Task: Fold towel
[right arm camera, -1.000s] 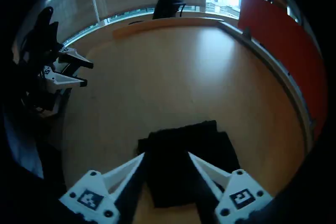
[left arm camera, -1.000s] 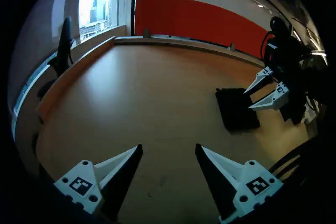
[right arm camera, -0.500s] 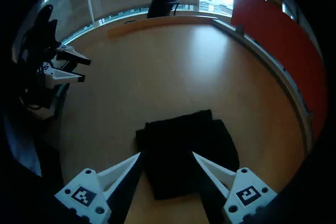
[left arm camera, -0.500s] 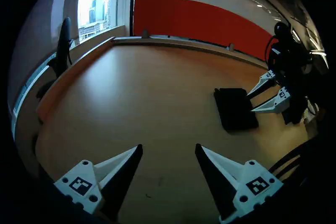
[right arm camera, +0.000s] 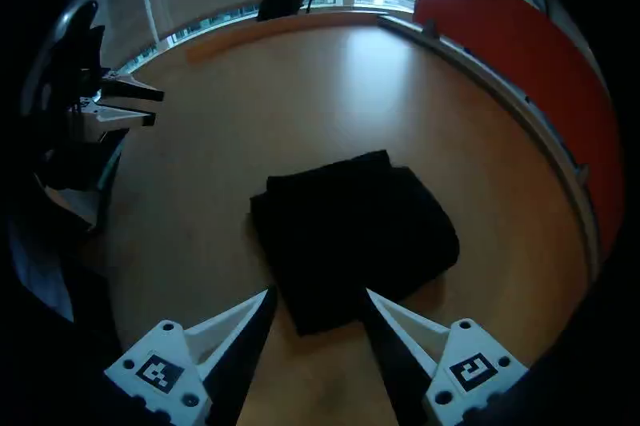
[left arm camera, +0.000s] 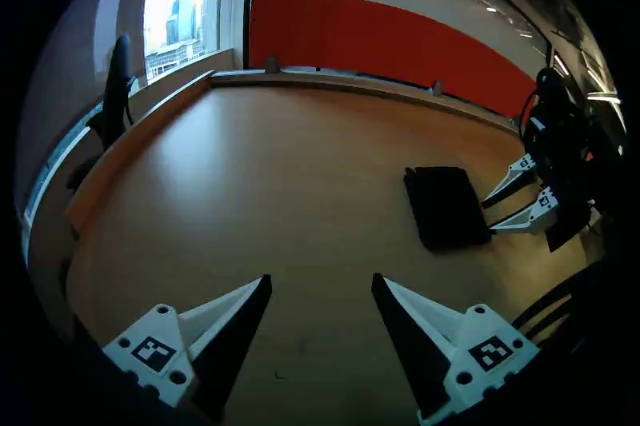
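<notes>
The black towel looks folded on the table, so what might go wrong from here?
The right tongs hang open at the near edge of the black towel; a forward nudge might snag that edge and undo the fold. Its layers look slightly offset, so a bump may slide them apart.

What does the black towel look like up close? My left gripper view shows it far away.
Observer: The right gripper view shows the towel folded into a thick bundle on the table, layers uneven at its far edge.
Operator: Are the right tongs grabbing it?
Observer: No. The right gripper is open, its tongs straddling the towel's near corner, pinching nothing.
Operator: Where are my tongs?
Observer: The left gripper is open, out by the table's edge, well away from the towel.
</notes>
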### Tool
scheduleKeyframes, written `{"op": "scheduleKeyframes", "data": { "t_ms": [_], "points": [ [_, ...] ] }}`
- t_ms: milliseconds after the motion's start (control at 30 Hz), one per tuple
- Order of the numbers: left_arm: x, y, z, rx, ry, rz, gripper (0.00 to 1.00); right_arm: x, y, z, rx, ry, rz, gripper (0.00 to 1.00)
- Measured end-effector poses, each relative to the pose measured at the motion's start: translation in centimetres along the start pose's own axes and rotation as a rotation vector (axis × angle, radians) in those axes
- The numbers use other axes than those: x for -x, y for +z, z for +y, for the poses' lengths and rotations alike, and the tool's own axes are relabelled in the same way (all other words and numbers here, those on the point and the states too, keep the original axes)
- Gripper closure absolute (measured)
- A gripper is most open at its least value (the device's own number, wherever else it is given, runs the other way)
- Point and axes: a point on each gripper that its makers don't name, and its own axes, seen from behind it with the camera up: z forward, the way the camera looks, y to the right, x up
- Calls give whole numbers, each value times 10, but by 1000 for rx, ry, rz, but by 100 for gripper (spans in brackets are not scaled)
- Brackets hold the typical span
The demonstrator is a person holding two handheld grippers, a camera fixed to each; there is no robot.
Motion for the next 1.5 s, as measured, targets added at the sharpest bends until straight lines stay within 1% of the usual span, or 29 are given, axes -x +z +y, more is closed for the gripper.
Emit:
{"op": "scheduleKeyframes", "data": {
  "t_ms": [300, 467, 633, 833, 1067, 1233, 1367, 1500],
  "points": [
    [0, 2, 2, 2, 1, -2, 7, 22, 5, -4, 21, 31, -32, 24],
    [0, 4, 2, 5, 1, -5, 7, 31, 8, -9, 23, 45, -45, 27],
    [0, 4, 3, 5, 1, -6, 7, 35, 10, -8, 33, 59, -51, 30],
    [1, 5, 2, 4, -1, -8, 7, 38, 12, -7, 43, 80, -55, 40],
    [1, 6, 2, 6, -2, -10, 7, 39, 14, -4, 58, 105, -51, 58],
    [1, 6, 2, 6, 0, -11, 7, 40, 13, -3, 63, 121, -54, 76],
    [2, 6, 2, 6, -1, -12, 7, 40, 13, -4, 61, 132, -53, 86],
    [1, 6, 2, 8, 0, -11, 7, 39, 13, -4, 64, 134, -48, 92]
  ]
}}
